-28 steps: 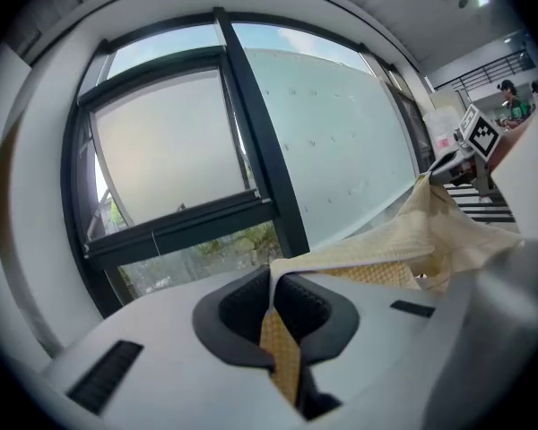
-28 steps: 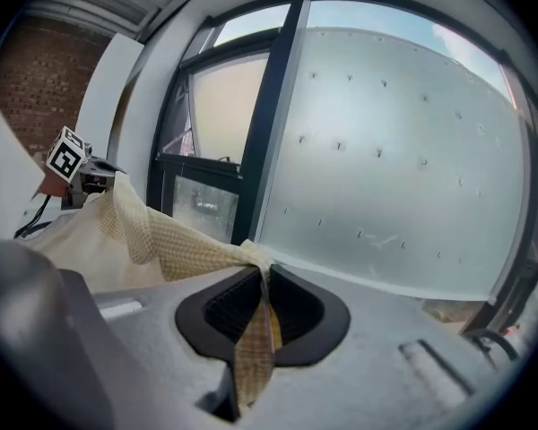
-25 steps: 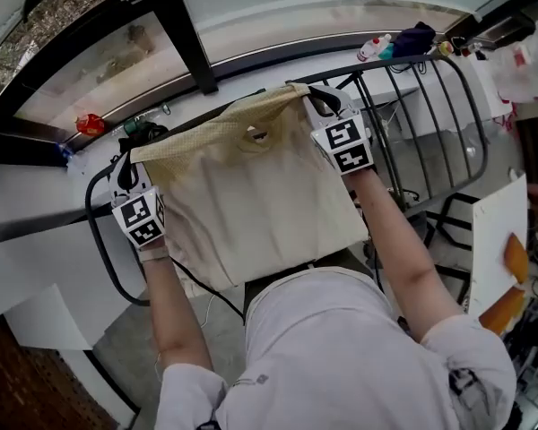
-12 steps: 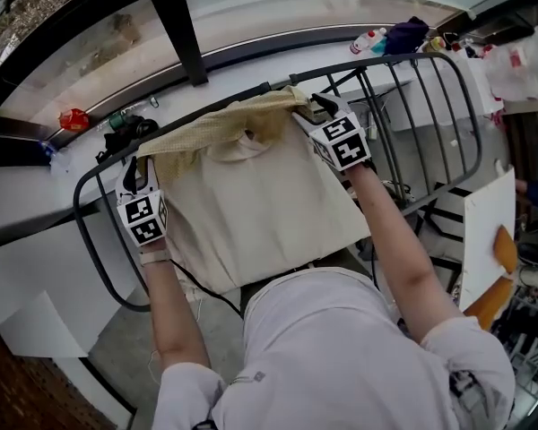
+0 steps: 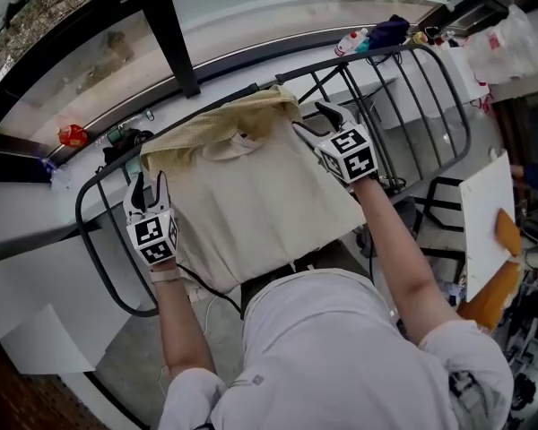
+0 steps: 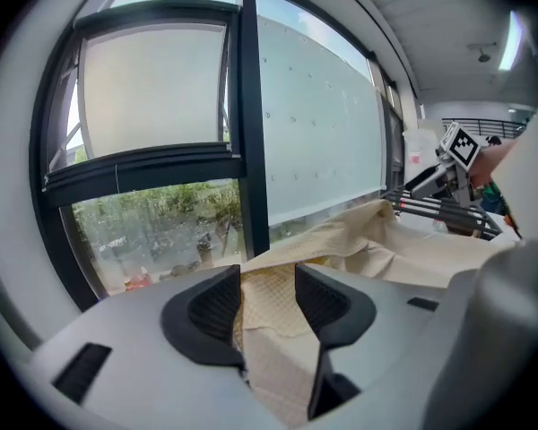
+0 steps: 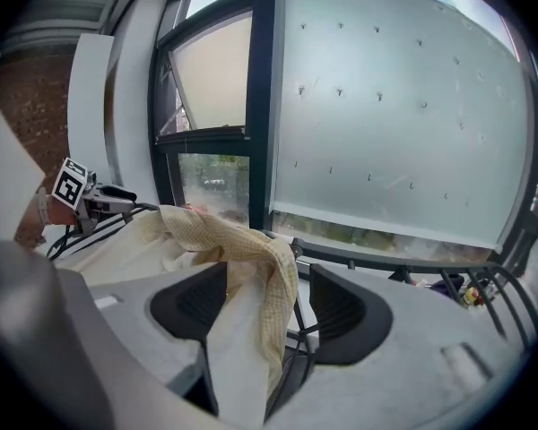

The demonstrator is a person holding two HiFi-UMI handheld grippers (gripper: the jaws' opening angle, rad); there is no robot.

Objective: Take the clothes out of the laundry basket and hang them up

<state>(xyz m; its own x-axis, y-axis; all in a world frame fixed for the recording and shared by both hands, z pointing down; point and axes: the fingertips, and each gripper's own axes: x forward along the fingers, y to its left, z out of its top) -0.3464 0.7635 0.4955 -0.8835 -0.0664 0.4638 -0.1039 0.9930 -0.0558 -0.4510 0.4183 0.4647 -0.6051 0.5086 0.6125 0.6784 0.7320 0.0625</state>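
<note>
The cream waffle-weave cloth garment (image 5: 251,195) lies draped over the top rail of the dark metal-tube drying rack (image 5: 97,240), by the window; in the head view its folded top edge runs along the rail from about 8 o'clock up to 2 o'clock, and the rest of it falls toward 6 o'clock, against the person's body; the laundry basket shows in no view.

The coming move turns on each end of that fold sitting inside a pair of tongs; the left tongs (image 5: 150,184) are at the fold's 8 o'clock end, with the garment's body at their 3 o'clock; the right tongs (image 5: 316,122) are at the 2 o'clock end, with the body at their 8 o'clock; neither hand is clearly nearer.

The jaws of the left tongs (image 6: 267,294) have just been opening and stand apart; a tongue of the cloth fills the gap between the pads, and I judge it loose there rather than pinched; the jaws of the right tongs (image 7: 267,307) have just been opening too and stand wide; the cloth's corner hangs between them, lying toward the pad at 9 o'clock, with open air before the pad at 3 o'clock.

I judge this garment hung and let go; each pair of tongs would need to draw back along its own line, toward 6 o'clock, so that no pad drags the fold off the rail.
</note>
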